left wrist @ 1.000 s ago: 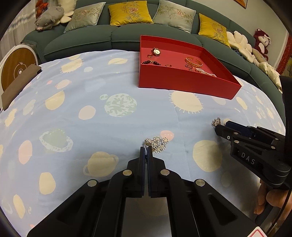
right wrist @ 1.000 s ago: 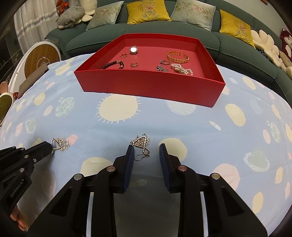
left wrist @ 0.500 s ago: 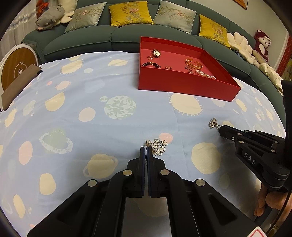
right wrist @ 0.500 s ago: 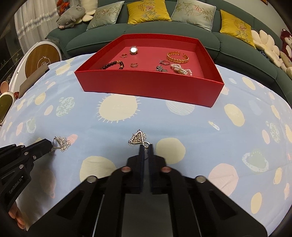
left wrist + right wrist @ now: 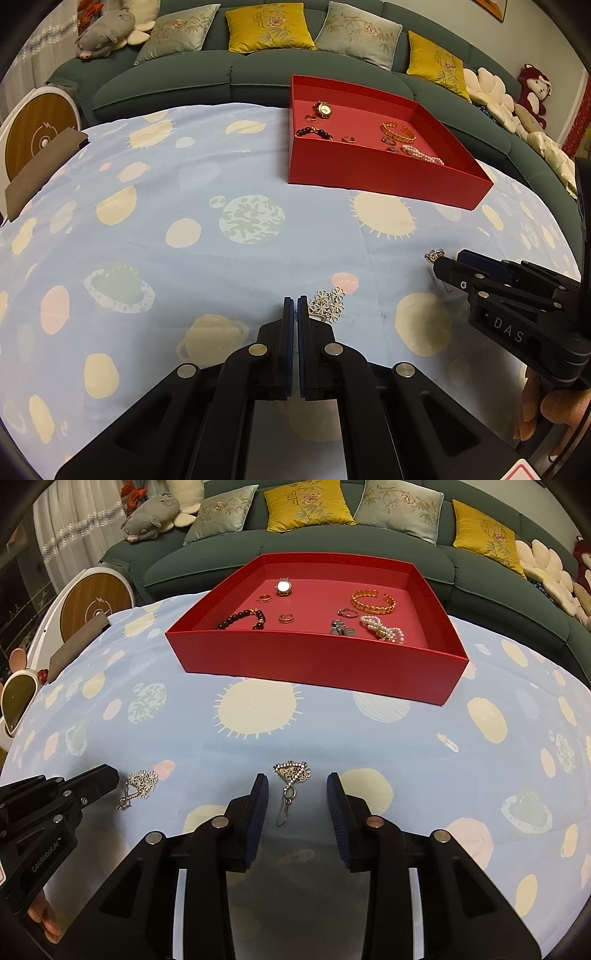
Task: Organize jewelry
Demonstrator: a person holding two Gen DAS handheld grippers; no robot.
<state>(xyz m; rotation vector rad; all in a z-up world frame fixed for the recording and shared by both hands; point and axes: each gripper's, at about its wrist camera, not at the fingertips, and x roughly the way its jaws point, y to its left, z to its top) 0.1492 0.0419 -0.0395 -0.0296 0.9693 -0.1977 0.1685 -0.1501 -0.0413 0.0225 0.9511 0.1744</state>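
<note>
Two earrings lie loose on the counter [image 5: 332,734], which is covered by a pale blue cloth printed with suns and planets. The triangular rhinestone earring [image 5: 291,772] rests between the tips of the right claw [image 5: 297,792], its wire hook trailing back toward the camera into the gap. That claw's jaws are opening, and neither blue pad touches the earring; it lies free on the cloth. In the left wrist view the same earring [image 5: 434,254] shows only as a small glint just beyond the right claw [image 5: 448,264].

The flower-cluster earring [image 5: 328,305] sits just to the right of the left claw [image 5: 295,306], touching or nearly touching its right fingertip. The left claw is closed, its two pads pressed almost together with only a thin slit between them. Whether it pinches the earring's hook I cannot tell; from the right wrist view the flower-cluster earring [image 5: 142,783] lies flat on the cloth with its hook beside the left claw [image 5: 107,777].

Farther back on the counter stands the red tray [image 5: 314,661], well apart from both earrings. Inside it lie a watch [image 5: 283,587], a dark bead bracelet [image 5: 242,618], a gold chain bangle [image 5: 373,603], a pearl piece [image 5: 384,627] and several small rings.

Behind the counter runs a green sofa [image 5: 207,554] with yellow and grey cushions and plush toys.
</note>
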